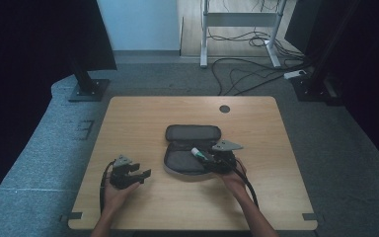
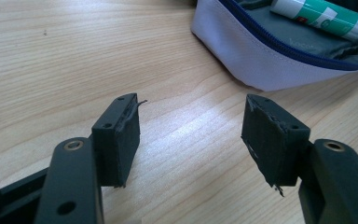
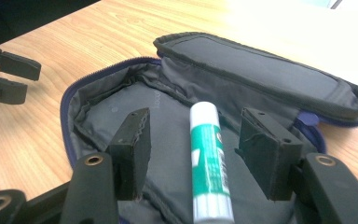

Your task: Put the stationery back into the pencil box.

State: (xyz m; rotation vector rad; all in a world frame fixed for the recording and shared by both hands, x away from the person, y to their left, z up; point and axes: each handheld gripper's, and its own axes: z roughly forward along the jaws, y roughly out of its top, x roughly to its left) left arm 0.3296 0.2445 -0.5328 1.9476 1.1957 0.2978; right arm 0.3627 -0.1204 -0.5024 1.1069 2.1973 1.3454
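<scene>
A wooden counter (image 1: 143,123) carries an unzipped pencil case (image 1: 192,150) near its middle, its lid flap (image 3: 261,70) folded back on the far side and its grey lining open to view. Inside the case lies a glue stick (image 3: 208,158) with a white body and green label, resting on the lining with its length running away from the right gripper's camera. The right tongs (image 3: 193,151) are spread wide, one black jaw on each side of the glue stick and neither touching it; in the high view the right tongs (image 1: 212,158) sit over the near right part of the case, held by the person's right hand (image 1: 234,180). The left tongs (image 1: 137,174) rest low over bare wood to the left of the case, well apart from it, held by the left hand (image 1: 116,192). In the left gripper view the left tongs (image 2: 191,135) are also spread open with nothing between the jaws, and beyond them the pale outer wall of the pencil case (image 2: 261,65) shows with its blue zip edge and the glue stick (image 2: 321,16) lying within. A dark round grommet (image 1: 224,108) sits near the counter's far edge.
</scene>
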